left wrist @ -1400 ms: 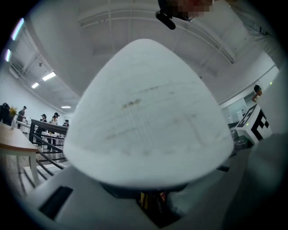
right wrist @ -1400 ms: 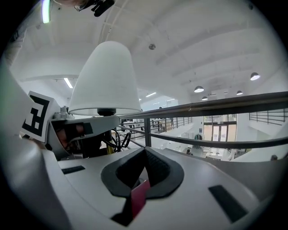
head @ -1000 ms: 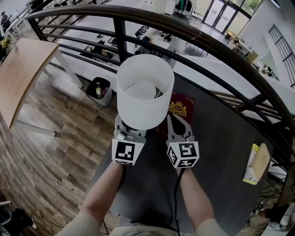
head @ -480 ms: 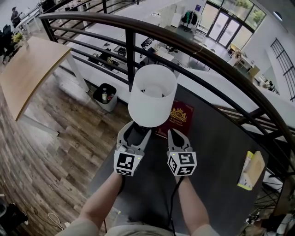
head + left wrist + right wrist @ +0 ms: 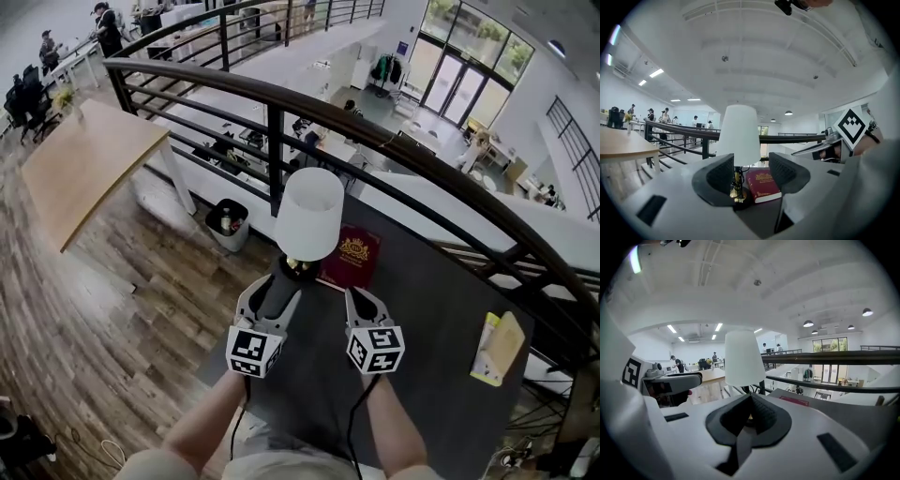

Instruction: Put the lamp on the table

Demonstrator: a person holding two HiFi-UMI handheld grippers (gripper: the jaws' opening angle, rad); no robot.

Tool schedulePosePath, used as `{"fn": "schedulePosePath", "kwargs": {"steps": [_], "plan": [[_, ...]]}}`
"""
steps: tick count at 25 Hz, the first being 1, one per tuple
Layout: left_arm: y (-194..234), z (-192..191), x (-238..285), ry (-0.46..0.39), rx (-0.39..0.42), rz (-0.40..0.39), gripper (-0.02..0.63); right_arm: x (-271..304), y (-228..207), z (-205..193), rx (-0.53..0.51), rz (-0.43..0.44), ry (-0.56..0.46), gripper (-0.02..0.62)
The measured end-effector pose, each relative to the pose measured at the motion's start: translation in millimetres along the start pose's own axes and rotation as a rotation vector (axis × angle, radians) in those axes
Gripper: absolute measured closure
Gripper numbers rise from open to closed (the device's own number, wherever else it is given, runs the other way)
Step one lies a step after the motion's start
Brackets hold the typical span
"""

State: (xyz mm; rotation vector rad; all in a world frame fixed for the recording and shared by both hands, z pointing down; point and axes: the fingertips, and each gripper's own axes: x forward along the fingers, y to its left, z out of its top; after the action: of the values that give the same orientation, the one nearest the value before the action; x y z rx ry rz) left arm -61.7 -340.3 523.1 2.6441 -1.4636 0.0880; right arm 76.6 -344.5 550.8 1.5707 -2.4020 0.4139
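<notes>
Left gripper (image 5: 272, 291) has its jaws wide apart. They have just been opening, and they grip nothing. Right gripper (image 5: 362, 302) sits just beside it with its jaws pressed together, and it holds nothing.

From the head view, the lamp (image 5: 308, 214) stands upright on the dark table (image 5: 427, 384), near the table's far left corner. Its white shade is straight up. The lamp's foot is right in front of the left gripper's tips. A red book (image 5: 352, 260) lies flat just to the right of the lamp. A black railing (image 5: 394, 141) runs behind the table. A bin (image 5: 228, 223) stands on the wooden floor down below.

From the left gripper view, the two dark pads (image 5: 721, 174) stand far apart. The lamp's gold stem shows in the gap, but it is farther off, and the pads do not touch it. The red book lies beside the lamp's foot.

From the right gripper view, the two pads (image 5: 761, 414) meet with no gap. The white shade rises beyond them, a little to the left.
</notes>
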Motion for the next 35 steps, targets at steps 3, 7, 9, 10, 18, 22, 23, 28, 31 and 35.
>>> {"fn": "schedulePosePath", "kwargs": {"steps": [3,7,9,10,18,22,23,28,31,35], "plan": [[-16,34,-23,-0.017,0.021,0.000,0.367,-38,8,21,0.019,0.011,-0.026,0.595],[-35,81,-40,-0.062,0.061,-0.016,0.375,-79,7,49,-0.004,0.031,-0.062,0.595],[-46,103,-50,-0.077,0.073,-0.020,0.379,-101,3,58,-0.010,0.030,-0.066,0.595],[-50,113,-56,-0.079,0.078,-0.019,0.380,-112,2,62,-0.013,0.028,-0.071,0.595],[-95,170,-122,-0.108,0.120,-0.034,0.399,-193,26,89,-0.095,0.051,-0.139,0.595],[-115,173,-147,-0.120,0.084,-0.100,0.405,-214,59,99,-0.138,0.088,-0.195,0.595],[-119,172,-150,-0.119,0.074,-0.115,0.405,-219,67,102,-0.146,0.091,-0.216,0.595],[-135,169,-165,-0.128,0.065,-0.156,0.438,-242,92,114,-0.140,0.097,-0.314,0.595],[-139,163,-171,-0.141,0.061,-0.158,0.469,-252,100,113,-0.128,0.112,-0.315,0.595],[-145,148,-178,-0.134,0.053,-0.162,0.483,-261,108,104,-0.132,0.141,-0.293,0.595]]}}
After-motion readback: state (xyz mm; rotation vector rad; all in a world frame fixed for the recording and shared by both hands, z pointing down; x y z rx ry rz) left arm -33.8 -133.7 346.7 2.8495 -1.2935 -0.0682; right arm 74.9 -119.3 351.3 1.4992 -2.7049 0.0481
